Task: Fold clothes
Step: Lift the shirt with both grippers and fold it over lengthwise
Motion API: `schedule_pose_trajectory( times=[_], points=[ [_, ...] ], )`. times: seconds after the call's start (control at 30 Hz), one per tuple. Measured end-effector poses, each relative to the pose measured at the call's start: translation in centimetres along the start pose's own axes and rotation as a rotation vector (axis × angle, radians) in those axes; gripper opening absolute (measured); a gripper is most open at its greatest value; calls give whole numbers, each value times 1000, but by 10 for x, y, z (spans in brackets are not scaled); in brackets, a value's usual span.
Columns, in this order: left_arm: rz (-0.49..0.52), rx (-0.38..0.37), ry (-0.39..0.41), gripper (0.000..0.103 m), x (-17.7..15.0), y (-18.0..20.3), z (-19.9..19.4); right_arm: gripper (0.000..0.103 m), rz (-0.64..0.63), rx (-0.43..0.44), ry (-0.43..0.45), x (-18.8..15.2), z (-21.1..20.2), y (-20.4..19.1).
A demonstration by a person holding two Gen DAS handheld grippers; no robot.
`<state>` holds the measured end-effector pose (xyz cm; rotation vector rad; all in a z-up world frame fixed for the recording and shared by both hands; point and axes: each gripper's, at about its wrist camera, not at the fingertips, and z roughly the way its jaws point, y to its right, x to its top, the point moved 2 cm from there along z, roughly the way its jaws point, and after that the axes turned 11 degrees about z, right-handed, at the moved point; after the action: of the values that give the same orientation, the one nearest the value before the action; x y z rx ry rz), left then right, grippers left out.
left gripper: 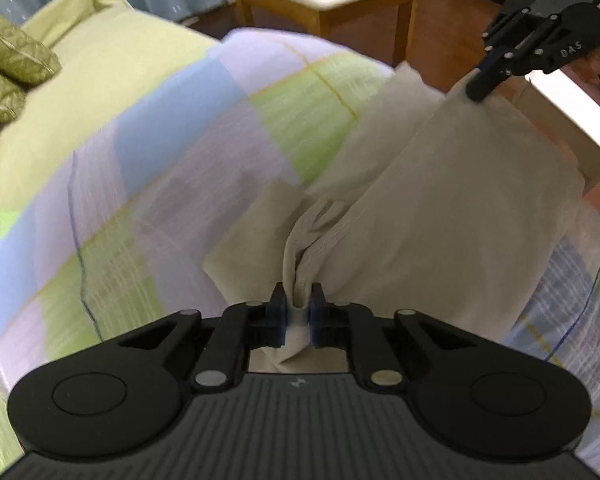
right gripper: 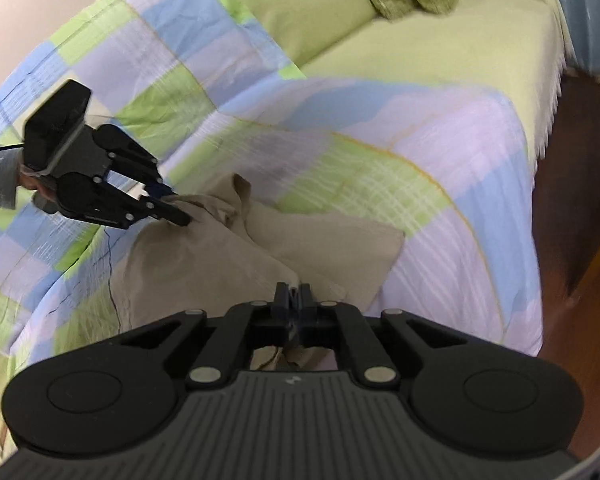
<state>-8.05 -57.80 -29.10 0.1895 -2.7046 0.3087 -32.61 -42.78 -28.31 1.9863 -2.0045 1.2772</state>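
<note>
Gripping beige garment (left gripper: 440,208), both tools closed.

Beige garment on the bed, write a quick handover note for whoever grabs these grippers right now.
Left gripper: shut on a bunched edge of the beige garment.
Right gripper: shut on another edge of it.
The garment is held up between both, its lower part draped on the checked quilt.
Done: both grips secured.
Left: lay it flat, then fold; no finished fold visible yet.

Open checked quilt (left gripper: 148,184) left of beige garment (left gripper: 452,208); pillows (left gripper: 8,64) beyond.
</note>
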Motion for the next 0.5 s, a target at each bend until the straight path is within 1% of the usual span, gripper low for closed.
schedule_pose_trajectory(
  times=[0.13,0.23,0.37,0.47,0.5],
  points=[
    [-36,22,24,10,5,-16,5,3,21,-34,37,11,0,4],
    [-68,15,23,10,3,-24,15,3,36,-59,65,20,0,7],
    [-77,15,24,10,0,-27,23,3,41,-95,44,27,15,17],
    [-84,19,25,15,0,-31,30,3,24,-105,38,34,25,20],
    [-92,19,22,21,0,-34,33,3,12,-119,42,35,28,21]
  ],
)
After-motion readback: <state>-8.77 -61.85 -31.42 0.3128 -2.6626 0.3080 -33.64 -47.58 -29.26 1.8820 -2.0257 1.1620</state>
